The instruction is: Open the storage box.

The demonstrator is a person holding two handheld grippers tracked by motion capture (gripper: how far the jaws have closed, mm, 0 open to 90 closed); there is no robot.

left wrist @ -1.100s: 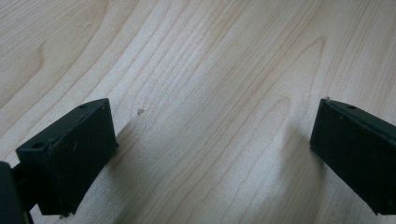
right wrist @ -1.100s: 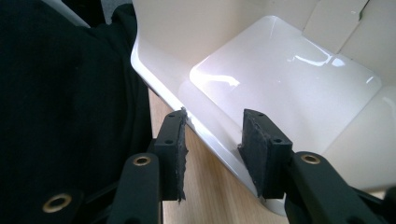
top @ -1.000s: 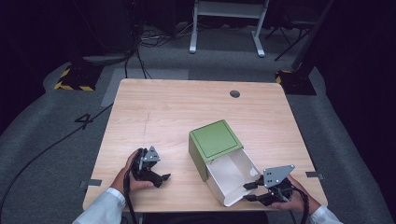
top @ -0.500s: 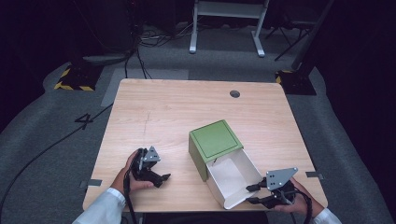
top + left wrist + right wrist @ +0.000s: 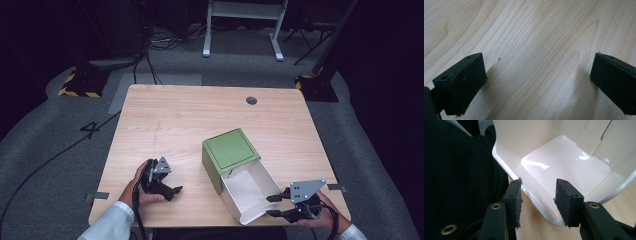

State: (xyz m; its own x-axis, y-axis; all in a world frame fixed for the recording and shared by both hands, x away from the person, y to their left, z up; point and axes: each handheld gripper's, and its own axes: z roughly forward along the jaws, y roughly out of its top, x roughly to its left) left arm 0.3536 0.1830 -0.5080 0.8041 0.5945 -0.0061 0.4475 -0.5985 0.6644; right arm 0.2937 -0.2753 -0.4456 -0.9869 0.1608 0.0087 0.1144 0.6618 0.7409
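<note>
On the pale wooden desk, a green box lies on its side just right of centre, its white inner tray slid out toward five o'clock, close to the near edge.

From the high view, the right gripper sits at four o'clock of the tray, held in the person's right hand at the near right corner, fingers pointing toward nine o'clock at the tray's outer corner. Whether they touch the tray cannot be told from here. The right gripper view settles it: the fingers stand a little apart, astride the tray's glossy rim, with a gap visible between pad and rim on either side, so nothing is gripped. The jaws have just been opening, with the rim between them.

The left gripper rests at the near left of the desk in the left hand, well apart from the box, at its eight o'clock. The left gripper view shows its fingers spread wide over bare wood grain, holding nothing.
</note>
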